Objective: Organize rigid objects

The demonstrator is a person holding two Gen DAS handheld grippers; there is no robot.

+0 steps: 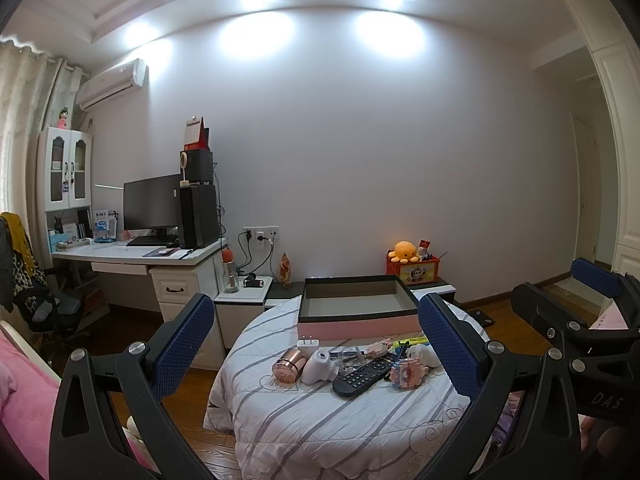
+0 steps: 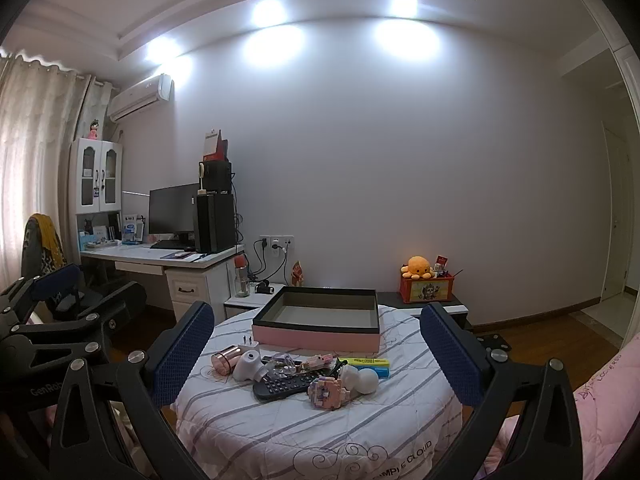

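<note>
A round table under a striped quilt (image 1: 320,432) (image 2: 320,440) carries a pink box with a black rim (image 1: 356,308) (image 2: 320,320), open on top and empty. In front of it lie a black remote (image 1: 362,376) (image 2: 288,386), a rose-gold cylinder (image 1: 288,366) (image 2: 226,360), a white device (image 1: 318,366), a white plug (image 2: 249,346), a pink block toy (image 1: 408,372) (image 2: 330,390) and a yellow highlighter (image 2: 366,362). My left gripper (image 1: 318,344) and right gripper (image 2: 318,352) hang side by side short of the table. Both are open and hold nothing.
A white desk (image 1: 132,258) with a monitor and a computer tower stands at the left, a chair (image 1: 48,304) before it. Behind the table are a low cabinet (image 1: 244,296) and a red box with an orange plush (image 1: 412,268). Pink bedding (image 2: 600,400) lies at the right.
</note>
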